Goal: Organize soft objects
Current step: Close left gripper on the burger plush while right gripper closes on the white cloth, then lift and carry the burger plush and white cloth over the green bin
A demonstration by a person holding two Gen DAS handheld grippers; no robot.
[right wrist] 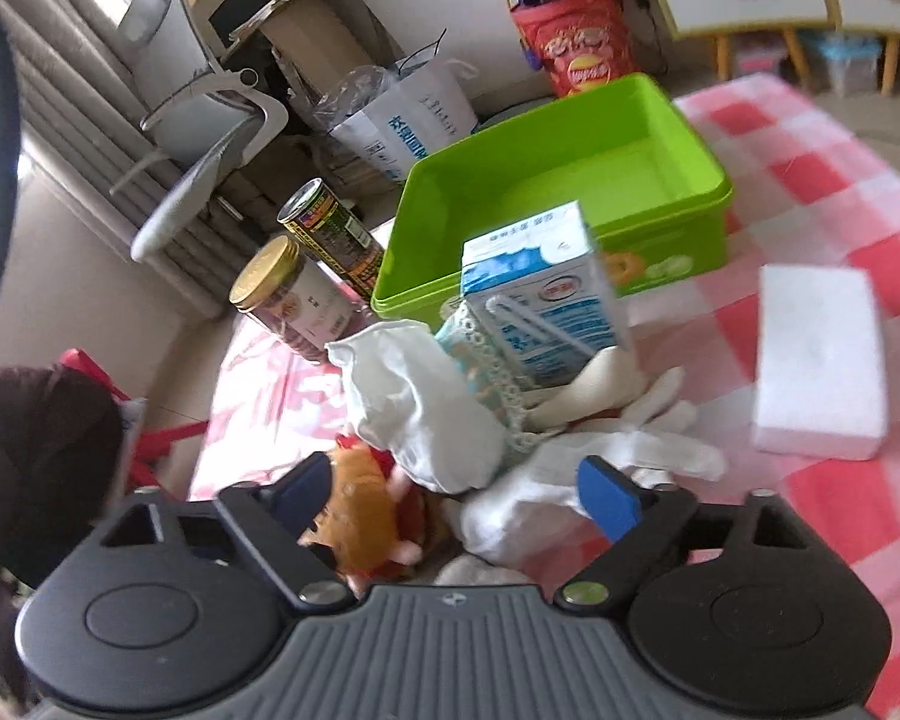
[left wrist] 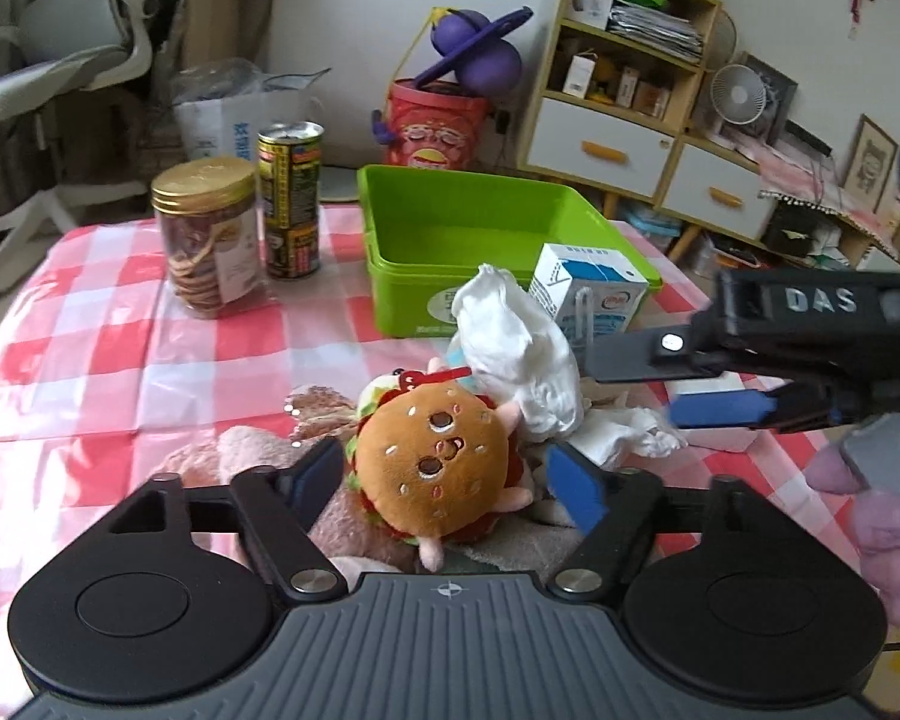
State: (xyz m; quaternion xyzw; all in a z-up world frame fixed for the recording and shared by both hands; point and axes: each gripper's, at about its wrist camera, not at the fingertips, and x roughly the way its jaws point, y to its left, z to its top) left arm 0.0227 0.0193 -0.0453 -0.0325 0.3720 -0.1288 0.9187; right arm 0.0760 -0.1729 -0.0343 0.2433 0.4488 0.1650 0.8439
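A burger plush toy [left wrist: 432,468] lies on the checked tablecloth between the open fingers of my left gripper [left wrist: 444,480], which do not clearly touch it. A pink plush [left wrist: 252,450] lies under it. White cloths [left wrist: 522,354] are piled behind it. An empty green bin [left wrist: 480,228] stands behind them. My right gripper [right wrist: 456,498] is open over the white cloths [right wrist: 426,414], with the burger plush [right wrist: 360,516] by its left finger. It shows in the left wrist view [left wrist: 690,384] at the right.
A milk carton [left wrist: 588,294] stands in front of the bin. A cookie jar [left wrist: 210,234] and a tall can [left wrist: 288,198] stand to the left. A white foam block [right wrist: 816,360] lies on the cloth at the right. Shelves, a chair and a red snack tub stand beyond the table.
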